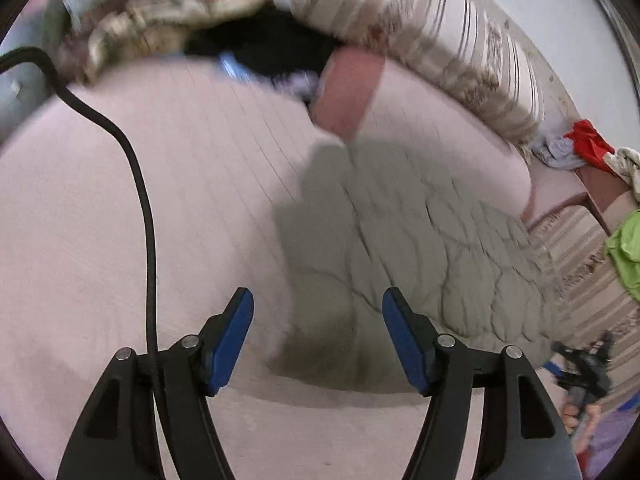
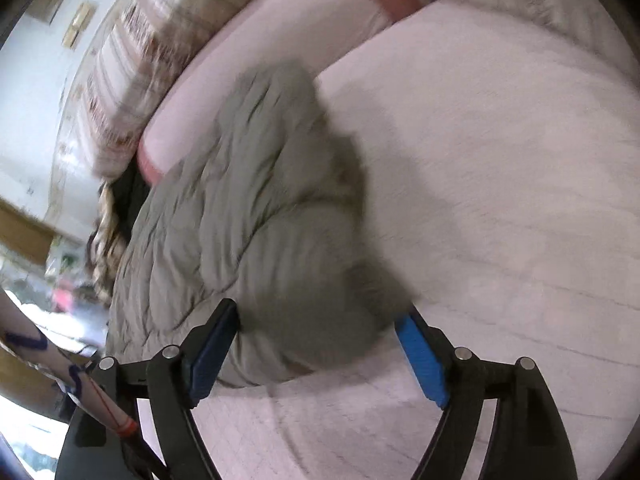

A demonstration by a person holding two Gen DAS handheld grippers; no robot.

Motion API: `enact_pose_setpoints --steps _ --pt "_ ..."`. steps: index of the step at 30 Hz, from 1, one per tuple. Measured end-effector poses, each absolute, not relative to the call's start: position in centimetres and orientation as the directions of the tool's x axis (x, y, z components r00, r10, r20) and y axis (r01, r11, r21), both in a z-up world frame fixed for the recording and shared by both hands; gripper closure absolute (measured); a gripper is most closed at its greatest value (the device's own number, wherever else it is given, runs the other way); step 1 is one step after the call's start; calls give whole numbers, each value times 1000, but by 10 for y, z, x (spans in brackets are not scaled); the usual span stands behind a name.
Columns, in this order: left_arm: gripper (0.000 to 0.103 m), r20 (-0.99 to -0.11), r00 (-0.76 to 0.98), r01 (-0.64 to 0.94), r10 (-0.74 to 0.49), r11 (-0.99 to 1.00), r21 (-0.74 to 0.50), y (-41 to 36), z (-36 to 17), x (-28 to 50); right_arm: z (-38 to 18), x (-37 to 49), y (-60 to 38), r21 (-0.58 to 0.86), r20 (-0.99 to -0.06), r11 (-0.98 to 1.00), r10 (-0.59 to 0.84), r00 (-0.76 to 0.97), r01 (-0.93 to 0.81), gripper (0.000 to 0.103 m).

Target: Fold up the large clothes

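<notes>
Now the grey quilted jacket [image 1: 420, 248] lies lengthwise toward the pillows, both grippers' fingers [image 1: 236, 336] spread, empty.

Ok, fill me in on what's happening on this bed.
A person with a gripper in each hand is folding a grey quilted jacket on a pink bedsheet. The jacket lies bunched in a rough fold. Left gripper and right gripper are both open above it, gripping nothing.

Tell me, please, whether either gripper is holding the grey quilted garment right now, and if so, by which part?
Nothing is held. The left gripper and the right gripper are both open above the grey quilted garment, which lies loose on the pink bedspread.
</notes>
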State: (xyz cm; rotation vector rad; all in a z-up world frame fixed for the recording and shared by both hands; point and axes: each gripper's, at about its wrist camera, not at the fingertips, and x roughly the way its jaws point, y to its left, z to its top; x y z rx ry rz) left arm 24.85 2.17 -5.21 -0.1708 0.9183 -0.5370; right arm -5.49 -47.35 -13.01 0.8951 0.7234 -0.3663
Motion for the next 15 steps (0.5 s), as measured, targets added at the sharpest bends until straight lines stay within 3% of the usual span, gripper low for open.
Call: enact_pose_setpoints --steps 4,5,7,11,15 --pt "37 -691 581 309 -430 902 -302 25 -38 245 -95 -70 -473 390 -699 588 -312 643 709 17" --pt "37 -695 580 308 -425 904 -296 18 -39 246 -87 -64 -468 356 -685 606 -349 639 712 23" --pt "37 -717 552 330 -426 901 -281 -6 -45 246 -76 -46 -457 343 -649 647 -361 670 681 36" --pt "37 -759 521 357 -391 907 -223 -46 -63 243 -80 1 -434 338 -637 728 -289 715 596 36" --pt "32 -779 583 367 -228 930 2 -82 -83 233 -111 36 -431 194 -731 757 -313 606 624 35"
